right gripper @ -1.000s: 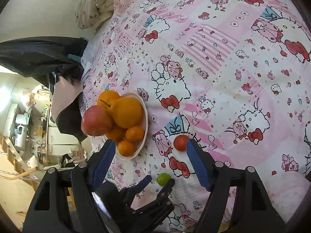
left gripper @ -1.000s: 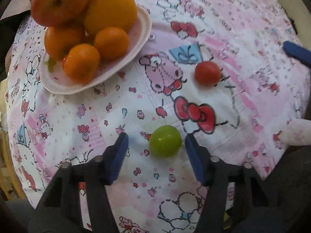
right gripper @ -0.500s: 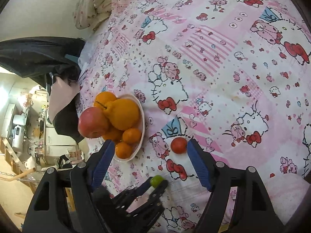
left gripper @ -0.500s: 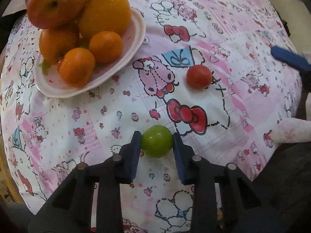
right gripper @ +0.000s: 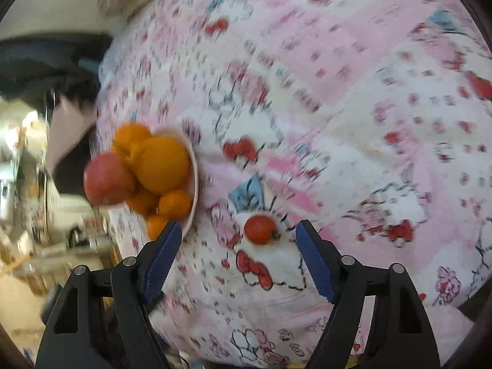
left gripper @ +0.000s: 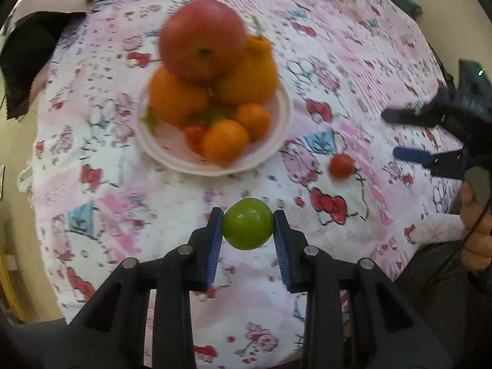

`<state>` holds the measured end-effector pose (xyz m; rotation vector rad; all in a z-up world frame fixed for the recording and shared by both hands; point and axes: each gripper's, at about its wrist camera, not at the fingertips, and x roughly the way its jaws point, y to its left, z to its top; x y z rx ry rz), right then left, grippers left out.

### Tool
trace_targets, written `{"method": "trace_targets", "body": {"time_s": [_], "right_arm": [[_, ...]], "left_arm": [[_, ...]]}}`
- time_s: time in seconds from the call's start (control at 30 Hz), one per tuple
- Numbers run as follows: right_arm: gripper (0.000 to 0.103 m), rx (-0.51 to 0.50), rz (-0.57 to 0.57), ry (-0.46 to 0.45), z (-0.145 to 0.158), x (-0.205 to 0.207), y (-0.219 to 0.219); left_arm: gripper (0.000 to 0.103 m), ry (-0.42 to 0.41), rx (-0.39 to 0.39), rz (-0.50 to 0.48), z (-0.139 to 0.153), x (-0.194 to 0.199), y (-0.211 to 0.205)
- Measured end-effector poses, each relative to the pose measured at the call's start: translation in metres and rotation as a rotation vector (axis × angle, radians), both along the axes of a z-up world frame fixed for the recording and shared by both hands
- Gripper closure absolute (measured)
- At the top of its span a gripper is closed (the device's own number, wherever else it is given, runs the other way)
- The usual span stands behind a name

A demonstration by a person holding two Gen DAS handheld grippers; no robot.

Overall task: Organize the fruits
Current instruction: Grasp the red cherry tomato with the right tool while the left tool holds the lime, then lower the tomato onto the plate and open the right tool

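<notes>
My left gripper (left gripper: 247,222) is shut on a small green fruit (left gripper: 247,223) and holds it above the pink patterned cloth, in front of the white plate (left gripper: 276,141). The plate holds a red apple (left gripper: 203,38), several oranges (left gripper: 226,143) and a small red fruit (left gripper: 195,133). A small red tomato (left gripper: 341,166) lies on the cloth to the right of the plate. My right gripper (right gripper: 236,240) is open, its blue pads either side of the tomato (right gripper: 259,229), just short of it. It shows at the right in the left wrist view (left gripper: 412,135).
The pink cartoon-print cloth (left gripper: 92,184) covers a soft rounded surface that drops off at the near and left edges. Dark fabric (left gripper: 27,52) lies at the far left. The plate (right gripper: 192,184) sits close to the left edge.
My left gripper closed on the green fruit and lifted it off the cloth, moving back from the plate. My right gripper came down close to the red tomato.
</notes>
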<state>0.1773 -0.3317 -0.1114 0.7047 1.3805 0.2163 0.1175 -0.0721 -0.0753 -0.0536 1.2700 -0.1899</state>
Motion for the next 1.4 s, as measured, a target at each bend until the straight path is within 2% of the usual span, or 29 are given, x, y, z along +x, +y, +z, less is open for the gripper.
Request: {"method": "trace_targets", "body": {"time_s": [0.03,0.17,0.3,0.37,0.43,0.47,0.5,0.63,0.7,0.9,1.2,1.4], "right_arm": [[0.038,-0.012,0.029,0.001,-0.002,0.002,0.007],[0.038,-0.226,0.17,0.011,-0.016,0.011,0.039],[0.038,-0.277,0.216,0.067,-0.038,0.011,0.05],[0.046,-0.304,0.245,0.069,-0.042,0.011,0.055],[0.063,-0.303,0.267,0.07,-0.045,0.011,0.059],[0.068,-0.311,0.272,0.075,-0.048,0.011,0.06],[0.067,-0.319,0.274,0.069,-0.047,0.011,0.061],[0.068,-0.298,0.262,0.01,-0.032,0.011,0.063],[0.068,-0.214,0.239,-0.033,-0.02,0.012,0.067],[0.068,-0.1,0.323,-0.193,0.016,0.024,0.119],[0.068,-0.114,0.453,-0.244,0.005,0.041,0.18],[0.068,-0.147,0.484,-0.263,0.0,0.05,0.195]], "left_arm": [[0.074,-0.003,-0.004,0.012,0.0,0.0,0.007],[0.074,-0.009,-0.017,0.073,-0.002,0.002,0.03],[0.074,-0.008,-0.032,0.116,-0.006,0.001,0.049],[0.074,-0.018,-0.026,0.129,-0.006,0.003,0.054],[0.074,-0.027,-0.019,0.15,-0.008,0.004,0.06],[0.074,-0.028,-0.023,0.162,-0.008,0.004,0.063],[0.074,-0.028,-0.032,0.174,-0.009,0.005,0.067],[0.074,-0.038,-0.04,0.201,-0.006,0.003,0.074],[0.074,-0.049,-0.037,0.204,-0.004,0.003,0.076],[0.074,-0.047,-0.046,0.219,-0.002,0.005,0.079],[0.074,-0.037,-0.04,0.247,-0.008,0.012,0.088],[0.074,-0.031,-0.042,0.251,-0.012,0.019,0.089]]}}
